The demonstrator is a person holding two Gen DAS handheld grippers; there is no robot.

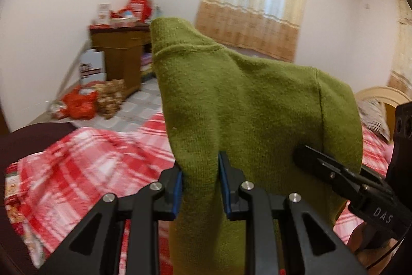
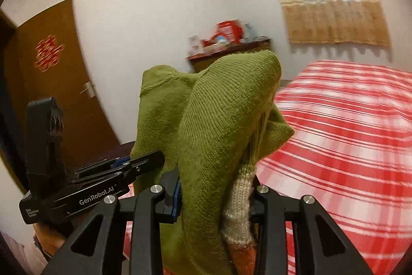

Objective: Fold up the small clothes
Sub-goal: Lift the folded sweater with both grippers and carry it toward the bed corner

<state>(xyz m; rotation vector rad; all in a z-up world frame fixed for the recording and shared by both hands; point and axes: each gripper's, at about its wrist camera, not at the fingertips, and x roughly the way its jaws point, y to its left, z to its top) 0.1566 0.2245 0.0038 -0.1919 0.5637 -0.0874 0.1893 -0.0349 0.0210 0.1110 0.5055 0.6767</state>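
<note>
A small green knit garment [image 1: 244,99] hangs bunched in the air above the bed, held between both grippers. In the left wrist view my left gripper [image 1: 200,169] is shut on a fold of its lower edge, the blue pads [image 1: 178,187] pressing the knit. My right gripper [image 1: 306,156] comes in from the right and grips the same garment near its edge. In the right wrist view my right gripper [image 2: 216,187] is shut on the green garment [image 2: 219,107], where a cream and orange striped part [image 2: 239,200] shows. The left gripper [image 2: 152,159] bites the cloth to the left.
A bed with a red and white plaid sheet [image 2: 347,133] lies below and to the right. A wooden cabinet [image 1: 121,53] with red boxes stands by the wall, with bags [image 1: 82,102] on the floor. There is a brown door [image 2: 51,68], a curtain [image 1: 252,12] and a headboard [image 1: 378,94].
</note>
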